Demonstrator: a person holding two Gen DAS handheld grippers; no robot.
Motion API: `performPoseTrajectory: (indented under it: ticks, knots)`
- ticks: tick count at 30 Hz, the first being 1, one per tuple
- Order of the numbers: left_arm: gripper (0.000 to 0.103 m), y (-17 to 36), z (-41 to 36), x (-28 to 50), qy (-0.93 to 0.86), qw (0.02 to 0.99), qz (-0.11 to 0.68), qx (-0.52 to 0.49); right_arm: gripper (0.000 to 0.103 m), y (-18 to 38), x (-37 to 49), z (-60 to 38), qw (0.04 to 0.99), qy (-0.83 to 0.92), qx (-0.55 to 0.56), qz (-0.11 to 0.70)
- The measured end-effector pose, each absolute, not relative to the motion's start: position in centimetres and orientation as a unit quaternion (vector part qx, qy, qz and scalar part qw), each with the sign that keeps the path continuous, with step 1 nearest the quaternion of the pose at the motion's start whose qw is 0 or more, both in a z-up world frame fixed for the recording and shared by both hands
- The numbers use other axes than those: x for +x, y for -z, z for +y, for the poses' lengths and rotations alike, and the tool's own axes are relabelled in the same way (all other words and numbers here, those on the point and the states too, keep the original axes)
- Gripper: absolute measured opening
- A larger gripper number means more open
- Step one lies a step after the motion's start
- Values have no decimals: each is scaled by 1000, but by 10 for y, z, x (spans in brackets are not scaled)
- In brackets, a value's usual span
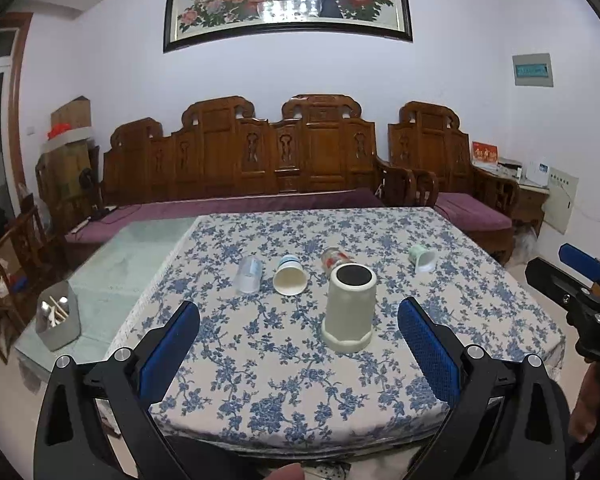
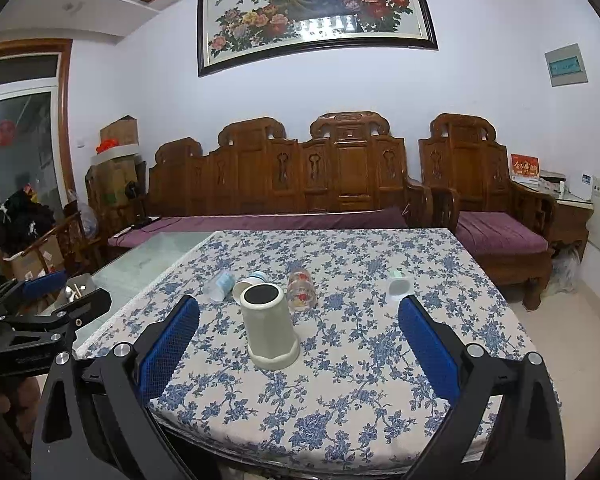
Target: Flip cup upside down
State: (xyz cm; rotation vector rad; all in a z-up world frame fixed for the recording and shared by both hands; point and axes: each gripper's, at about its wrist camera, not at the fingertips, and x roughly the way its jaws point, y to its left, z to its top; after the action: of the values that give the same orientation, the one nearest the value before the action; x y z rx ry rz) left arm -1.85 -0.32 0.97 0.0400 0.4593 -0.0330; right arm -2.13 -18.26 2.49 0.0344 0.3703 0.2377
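Note:
A grey-beige cup (image 1: pixel 349 309) stands upside down on the floral tablecloth (image 1: pixel 284 364), dark base facing up; it also shows in the right wrist view (image 2: pixel 269 325). My left gripper (image 1: pixel 299 334) is open and empty, held back from the cup near the table's front edge. My right gripper (image 2: pixel 299 334) is open and empty, also short of the cup. The right gripper shows at the right edge of the left wrist view (image 1: pixel 580 280); the left gripper shows at the left edge of the right wrist view (image 2: pixel 48 304).
Behind the cup lie a clear plastic cup (image 1: pixel 249 274), a white paper cup (image 1: pixel 290 275), a printed glass (image 1: pixel 336 258) and a small green-white cup (image 1: pixel 423 258), all on their sides. A metal holder with utensils (image 1: pixel 57 320) stands on the glass table at left. A wooden sofa (image 1: pixel 276 152) lines the wall.

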Motion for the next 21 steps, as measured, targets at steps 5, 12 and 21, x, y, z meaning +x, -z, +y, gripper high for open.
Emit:
performPoseTrajectory:
  ticks: [5,12,21]
  knots:
    - [95,-5,1,-18,12,972,236,12,100,-25,-23,-183,976,-114,19,184]
    - [95,-3,5,-19,9,972,237,6,100,-23,-24,-181,976,-109,16,186]
    - [95,-7,4,-22,12,973,231,8,100,-21,-21,-181,976,-107,16,187]
